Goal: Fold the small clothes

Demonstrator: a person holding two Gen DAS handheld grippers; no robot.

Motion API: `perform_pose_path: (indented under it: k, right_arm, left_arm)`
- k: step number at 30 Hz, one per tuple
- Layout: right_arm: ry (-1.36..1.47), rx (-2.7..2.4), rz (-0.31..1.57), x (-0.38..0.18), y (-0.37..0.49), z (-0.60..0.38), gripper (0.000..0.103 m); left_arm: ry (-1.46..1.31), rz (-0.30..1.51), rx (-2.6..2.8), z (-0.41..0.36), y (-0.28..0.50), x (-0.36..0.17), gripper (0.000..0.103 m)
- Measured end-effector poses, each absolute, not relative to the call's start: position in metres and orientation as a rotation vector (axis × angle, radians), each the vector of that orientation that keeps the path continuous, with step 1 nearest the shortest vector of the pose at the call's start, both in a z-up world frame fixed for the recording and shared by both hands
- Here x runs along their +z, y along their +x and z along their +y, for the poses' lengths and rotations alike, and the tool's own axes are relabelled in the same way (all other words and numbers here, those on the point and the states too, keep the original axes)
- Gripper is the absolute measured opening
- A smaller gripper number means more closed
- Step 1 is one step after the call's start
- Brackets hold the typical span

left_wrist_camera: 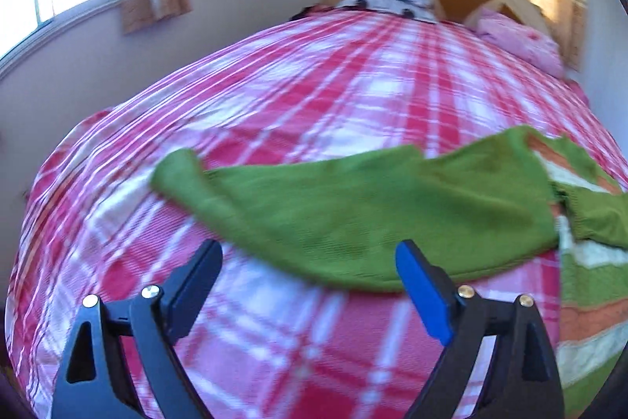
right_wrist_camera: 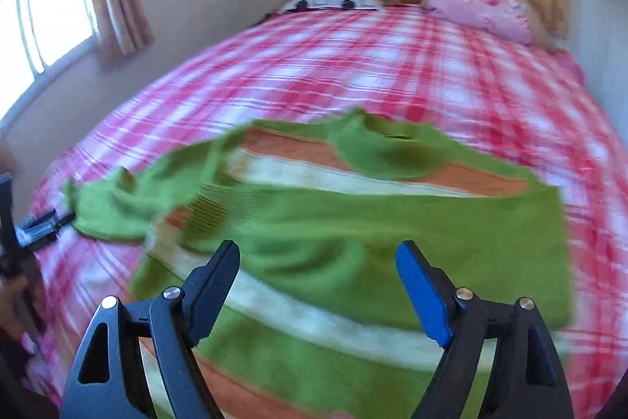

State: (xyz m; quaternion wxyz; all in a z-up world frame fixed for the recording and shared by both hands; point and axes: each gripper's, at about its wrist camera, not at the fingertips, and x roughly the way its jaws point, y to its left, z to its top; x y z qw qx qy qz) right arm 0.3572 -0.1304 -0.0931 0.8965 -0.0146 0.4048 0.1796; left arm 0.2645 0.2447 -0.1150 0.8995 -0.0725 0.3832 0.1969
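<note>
Green striped sweater point(right_wrist_camera: 353, 222) lies flat on the plaid bed point(right_wrist_camera: 392, 65), one sleeve point(left_wrist_camera: 314, 199) stretched left. Left gripper point(left_wrist_camera: 310, 277) and right gripper point(right_wrist_camera: 318, 277) hover, fingers spread, empty. Best pinch the sleeve's cuff and fold inward.

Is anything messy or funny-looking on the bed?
Only the green striped sweater: it lies crooked on the pink plaid bedspread, its long left sleeve stretched out sideways and its right one folded across. Nothing looks torn or spilled.
</note>
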Motion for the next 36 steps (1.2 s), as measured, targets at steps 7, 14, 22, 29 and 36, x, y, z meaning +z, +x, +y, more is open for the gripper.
perform_pose_path:
  k: [7, 14, 22, 29, 36]
  right_arm:
    - [-0.185, 0.366, 0.903, -0.154, 0.349, -0.082, 0.083]
    - [-0.175, 0.406, 0.882, -0.158, 0.339, -0.086, 0.088]
    - [-0.203, 0.396, 0.874, -0.159, 0.338, -0.082, 0.09]
    - [-0.2, 0.397, 0.87, -0.159, 0.338, -0.083, 0.09]
    - [-0.198, 0.398, 0.87, -0.159, 0.338, -0.083, 0.091]
  left_arm:
    - [-0.191, 0.849, 0.502, 0.29, 0.25, -0.129, 0.092]
    - [-0.359, 0.847, 0.537, 0.322, 0.242, -0.133, 0.092]
    - [-0.573, 0.805, 0.526, 0.342, 0.249, -0.135, 0.089]
    - [-0.611, 0.752, 0.545, 0.34, 0.267, -0.126, 0.088]
    - [-0.433, 0.861, 0.73, 0.347, 0.279, -0.141, 0.088]
